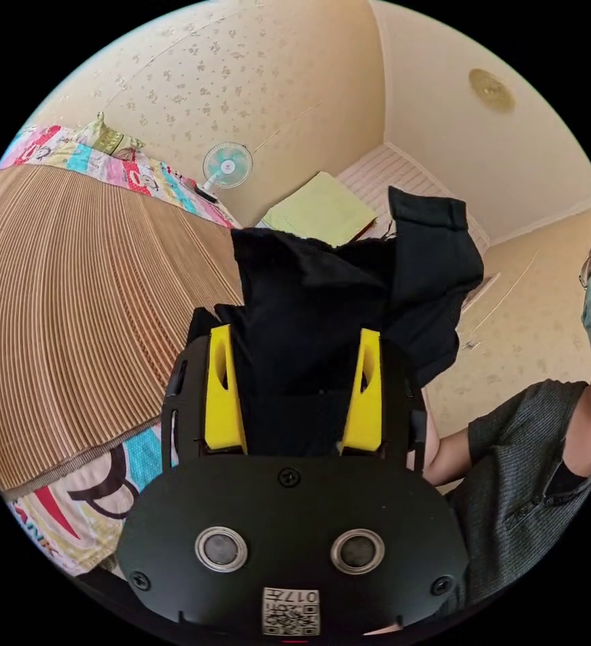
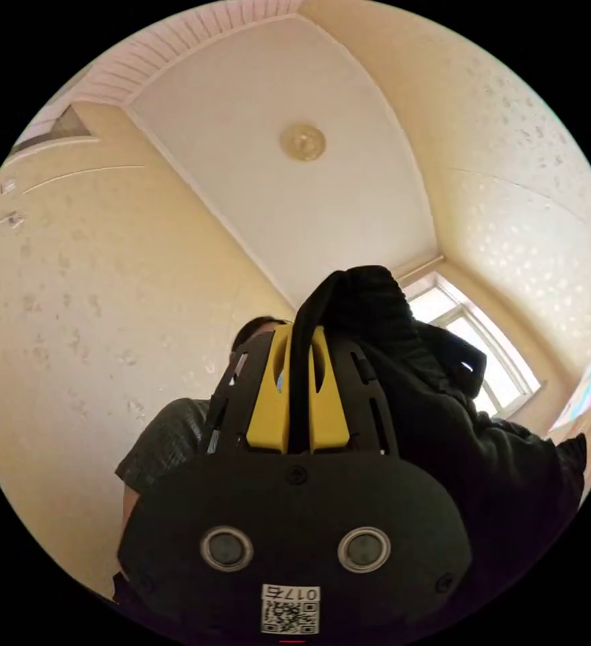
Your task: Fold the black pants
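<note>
Left gripper (image 1: 294,377): yellow jaws stand wide apart, with the black pants (image 1: 349,296) bunched in the gap between them. Cloth sits between the jaws and rises past the tips, but the jaws don't look pressed onto it; can't tell what is actually bearing the cloth there. A hem end of the pants sticks out beyond the tips, toward the gripper's right side.

Beyond the left gripper's left jaw: bed with a ribbed bamboo mat (image 1: 73,303) over a colourful printed sheet (image 1: 93,498). Small fan (image 1: 227,165) stands at the far edge of the mat, against the wallpapered wall (image 1: 241,74). A yellow-green panel (image 1: 319,210) shows just past the top of the pants. On the gripper's right side, a person in a grey short-sleeved top (image 1: 524,478) with a face mask, one arm raised.

Right gripper (image 2: 300,390): jaws almost closed, clamping a narrow fold of the black pants (image 2: 443,431) between the yellow pads. The fold runs up through the slit and loops over the jaw tips; the rest of the cloth hangs in a heavy mass off the gripper's right side, down past the gripper body.

This camera points up: ceiling (image 2: 275,168) with a round light fitting (image 2: 303,142) above the jaw tips, window (image 2: 474,350) just right of the tips, behind the cloth. The person's head and grey shoulder show just behind the left jaw.

Pants are off the bed, held up in the air between both grippers.
</note>
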